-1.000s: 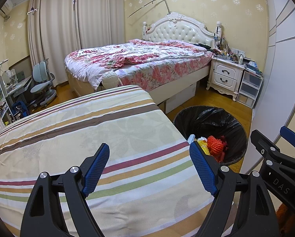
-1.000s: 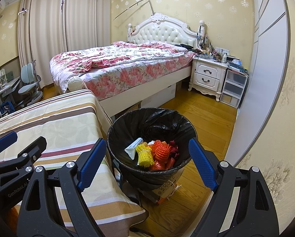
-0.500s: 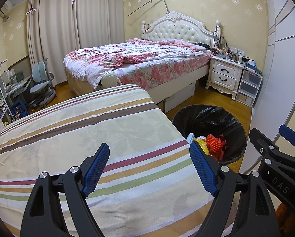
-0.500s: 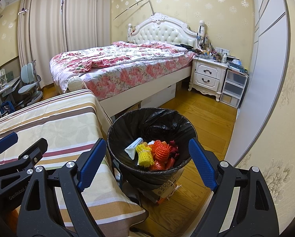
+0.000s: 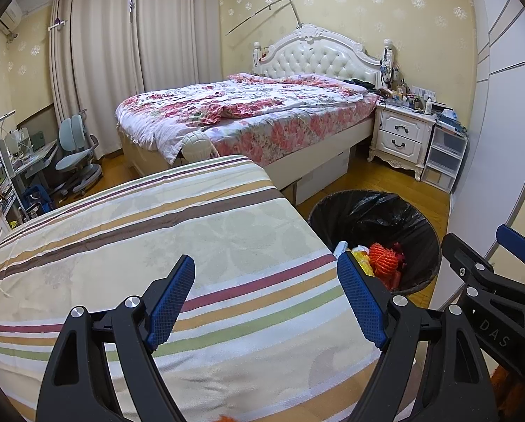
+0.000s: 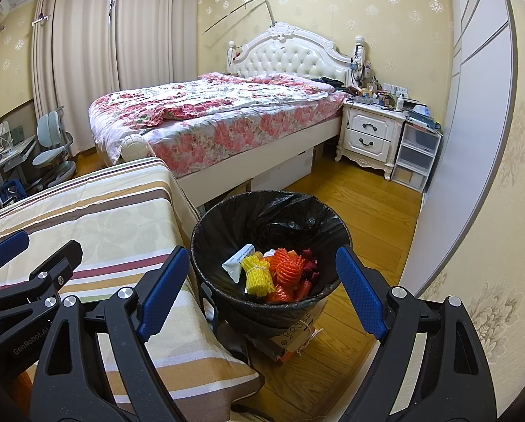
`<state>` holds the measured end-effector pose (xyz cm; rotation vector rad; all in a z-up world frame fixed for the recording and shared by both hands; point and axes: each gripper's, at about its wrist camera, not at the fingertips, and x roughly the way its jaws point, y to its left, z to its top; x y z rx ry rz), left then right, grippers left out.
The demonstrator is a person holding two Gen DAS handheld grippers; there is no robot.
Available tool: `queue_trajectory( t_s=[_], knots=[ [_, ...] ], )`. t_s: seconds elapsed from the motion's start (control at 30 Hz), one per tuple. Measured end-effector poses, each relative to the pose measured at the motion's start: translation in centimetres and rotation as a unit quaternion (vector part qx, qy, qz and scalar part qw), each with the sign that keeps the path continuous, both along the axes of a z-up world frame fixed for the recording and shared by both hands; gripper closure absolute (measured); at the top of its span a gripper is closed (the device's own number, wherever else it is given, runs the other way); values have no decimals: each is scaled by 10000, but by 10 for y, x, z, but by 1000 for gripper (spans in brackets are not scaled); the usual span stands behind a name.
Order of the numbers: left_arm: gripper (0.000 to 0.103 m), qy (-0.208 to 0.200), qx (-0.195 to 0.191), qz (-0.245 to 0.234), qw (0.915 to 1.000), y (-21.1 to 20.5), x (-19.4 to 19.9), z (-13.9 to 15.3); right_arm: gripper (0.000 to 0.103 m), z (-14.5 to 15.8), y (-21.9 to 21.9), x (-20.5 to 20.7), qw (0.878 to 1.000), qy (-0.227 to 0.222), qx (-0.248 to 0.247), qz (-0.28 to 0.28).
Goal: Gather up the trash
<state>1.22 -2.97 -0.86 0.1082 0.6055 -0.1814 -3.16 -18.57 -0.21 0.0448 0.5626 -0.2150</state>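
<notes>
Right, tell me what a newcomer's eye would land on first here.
The black-lined trash bin on the wood floor, beside the striped bedspread, with orange and yellow foam nets inside. Behind it, the floral bed with a white tufted headboard. Both open grippers, left and right, frame the foreground.

The left claw (image 5: 266, 299) and the right claw (image 6: 259, 290) are black with blue, fine-gridded pads (image 6: 162, 290). The striped cloth (image 5: 178, 246) is cream with faint leaf shapes, crossed by brown, tan, maroon, green and white bands. The bin liner (image 6: 273, 221) is glossy black; inside lie a yellow net (image 6: 257, 276), an orange net (image 6: 289, 267), a white tube (image 6: 236, 263) and dark red scraps (image 6: 310, 267) (too small to tell further). The quilt (image 6: 206, 105) is white with pink and red flowers. The curtains (image 5: 122, 56) are beige, the wallpaper (image 6: 332, 3) pale yellow with white sprigs, the headboard (image 6: 290, 58) and nightstand (image 6: 369, 133) ivory, the floor (image 6: 361, 207) honey-coloured wood.
</notes>
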Motion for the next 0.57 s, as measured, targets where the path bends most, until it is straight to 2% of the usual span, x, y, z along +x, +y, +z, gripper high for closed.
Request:
queue_trajectory(
  t_s=[0.33,0.57],
  knots=[
    [22,-81,-38,67,9999,7,0,2,19,-1,1,1,10000,7,-1,9],
    [21,106,1,352,9993,32,10,-4,19,-4,16,7,9998,72,-23,165]
  ],
)
